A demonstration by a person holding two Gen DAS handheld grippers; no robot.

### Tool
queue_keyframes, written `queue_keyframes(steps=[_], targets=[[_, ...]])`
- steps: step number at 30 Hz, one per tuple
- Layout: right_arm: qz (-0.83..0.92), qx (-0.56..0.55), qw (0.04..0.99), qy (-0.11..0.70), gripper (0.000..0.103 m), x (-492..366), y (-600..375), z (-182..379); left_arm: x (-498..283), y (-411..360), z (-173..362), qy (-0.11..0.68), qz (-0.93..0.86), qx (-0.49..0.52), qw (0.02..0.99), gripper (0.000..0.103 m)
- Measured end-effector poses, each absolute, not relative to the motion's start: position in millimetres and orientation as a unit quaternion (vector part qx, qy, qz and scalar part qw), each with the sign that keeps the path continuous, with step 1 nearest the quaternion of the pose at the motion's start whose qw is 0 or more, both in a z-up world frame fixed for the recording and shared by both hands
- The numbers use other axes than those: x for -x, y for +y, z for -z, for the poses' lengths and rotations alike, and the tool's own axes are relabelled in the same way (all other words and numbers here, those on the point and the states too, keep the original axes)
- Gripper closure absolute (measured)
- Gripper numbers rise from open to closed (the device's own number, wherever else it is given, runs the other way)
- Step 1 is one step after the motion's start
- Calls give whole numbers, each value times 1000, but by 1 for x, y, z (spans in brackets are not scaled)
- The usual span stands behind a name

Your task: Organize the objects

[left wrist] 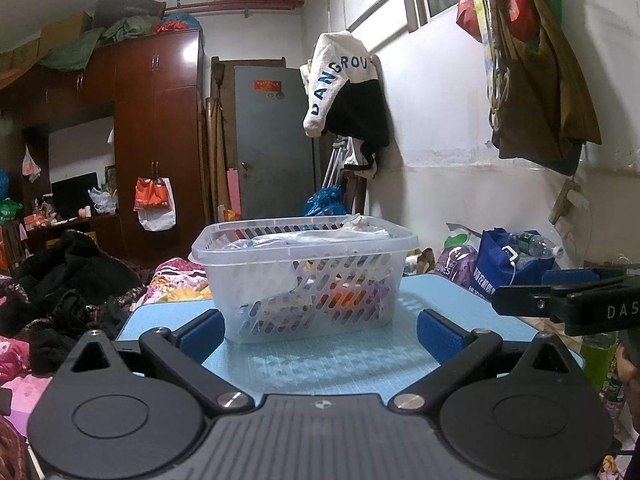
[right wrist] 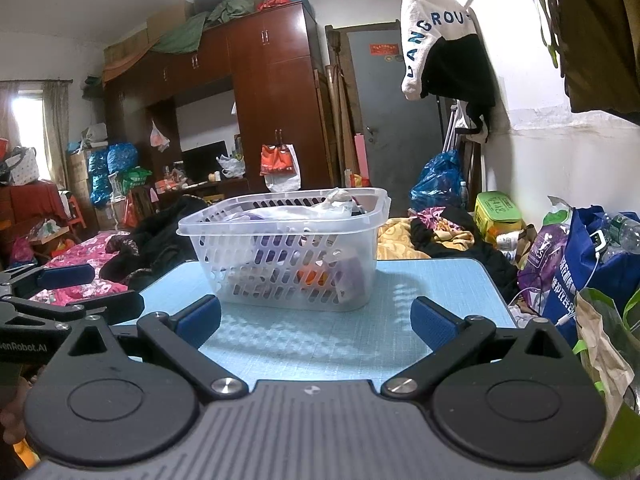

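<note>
A clear slotted plastic basket (left wrist: pixel 304 280) stands on a small light-blue table (left wrist: pixel 332 364). It holds several packets and bags, white on top, orange and purple below. My left gripper (left wrist: pixel 320 330) is open and empty, just in front of the basket. The right gripper shows at the right edge of the left wrist view (left wrist: pixel 568 300). In the right wrist view the basket (right wrist: pixel 286 250) sits at the table's (right wrist: pixel 320 340) far side. My right gripper (right wrist: pixel 316 320) is open and empty, a short way in front of it. The left gripper shows at that view's left edge (right wrist: pixel 60 292).
Dark clothes and pink bedding (left wrist: pixel 60 292) lie left of the table. A blue bag with a bottle (left wrist: pixel 512 264) and a purple packet (right wrist: pixel 544 256) stand to the right. A wardrobe (left wrist: pixel 156 140) and a grey door (left wrist: pixel 272 136) are behind. Clothes hang on the right wall (left wrist: pixel 348 88).
</note>
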State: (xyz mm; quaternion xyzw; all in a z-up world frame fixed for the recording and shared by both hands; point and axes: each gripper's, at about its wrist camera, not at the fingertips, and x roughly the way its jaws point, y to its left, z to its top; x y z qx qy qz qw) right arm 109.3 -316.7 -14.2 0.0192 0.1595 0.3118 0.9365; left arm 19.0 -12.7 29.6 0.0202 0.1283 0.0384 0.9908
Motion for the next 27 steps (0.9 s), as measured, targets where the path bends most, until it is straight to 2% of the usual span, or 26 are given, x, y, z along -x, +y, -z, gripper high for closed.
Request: queue_keyframes(steps=[27], targets=[[-310, -26, 937, 161, 0, -109, -319, 15, -19, -14, -27, 127, -31, -23, 991, 0]])
